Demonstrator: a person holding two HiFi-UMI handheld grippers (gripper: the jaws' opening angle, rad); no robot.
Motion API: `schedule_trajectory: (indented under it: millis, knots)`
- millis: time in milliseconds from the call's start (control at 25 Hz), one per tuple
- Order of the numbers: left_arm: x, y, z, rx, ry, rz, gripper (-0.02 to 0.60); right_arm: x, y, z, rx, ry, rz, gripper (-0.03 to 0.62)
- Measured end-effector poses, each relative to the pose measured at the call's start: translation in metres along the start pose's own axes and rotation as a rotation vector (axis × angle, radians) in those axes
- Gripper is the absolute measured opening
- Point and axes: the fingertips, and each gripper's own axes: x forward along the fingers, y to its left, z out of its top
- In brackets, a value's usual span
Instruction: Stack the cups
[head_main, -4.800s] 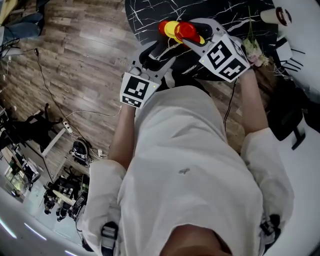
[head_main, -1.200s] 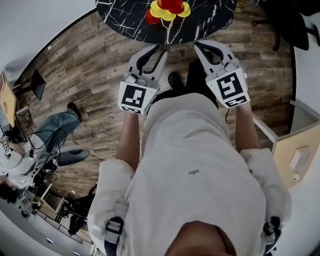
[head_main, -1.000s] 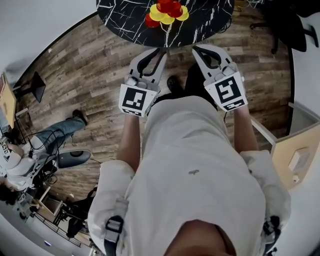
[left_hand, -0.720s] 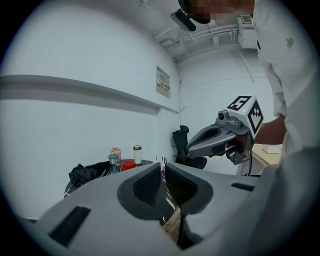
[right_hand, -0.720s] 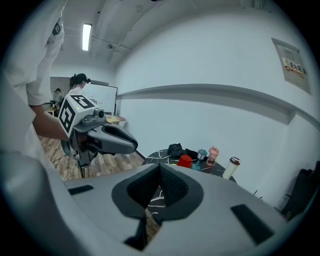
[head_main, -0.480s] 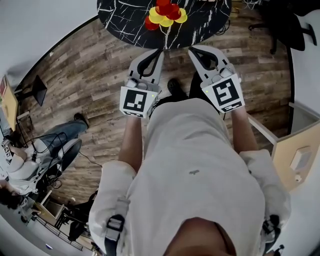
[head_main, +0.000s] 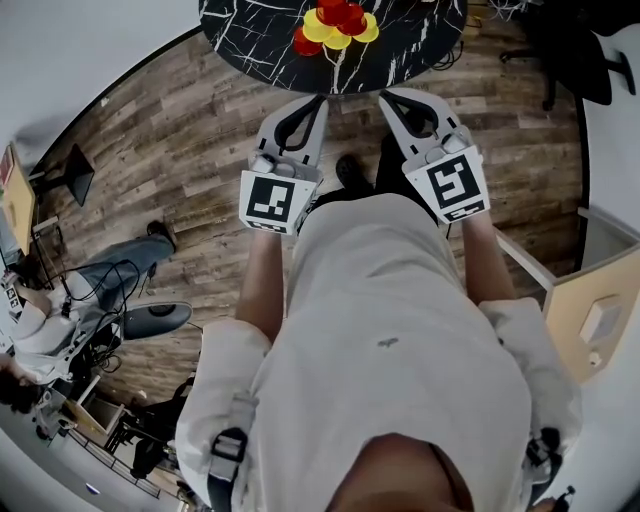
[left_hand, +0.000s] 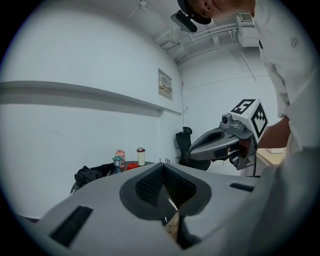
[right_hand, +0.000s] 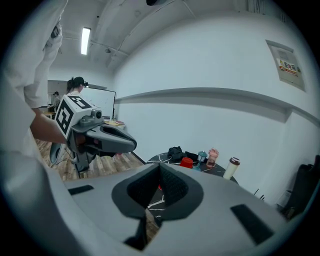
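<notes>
Red and yellow cups sit nested in a cluster near the front edge of the round black marble table. Both grippers hang over the wooden floor, short of the table. My left gripper is shut with nothing in it, and its pads meet tip to tip in its own view. My right gripper is also shut and empty. In the right gripper view a red cup shows on the table beyond the jaws. Each gripper sees the other from the side.
A paper coffee cup, a small teal lantern and a black cloth stand on the table's far part. A seated person and cables are at the left on the floor, and a black office chair at the upper right.
Both grippers, which were at the cups some seconds ago, now hang back from the table. Over the last second the left jaws have drawn together; the cups have not moved.
</notes>
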Motion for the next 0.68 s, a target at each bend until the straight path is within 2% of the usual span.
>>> schedule_trajectory:
  millis: [680]
  knots:
    - [-0.0009, 0.0007, -0.0008, -0.003, 0.004, 0.008, 0.006, 0.0024, -0.0024, 0.0007, 0.003, -0.006, -0.009, 0.004]
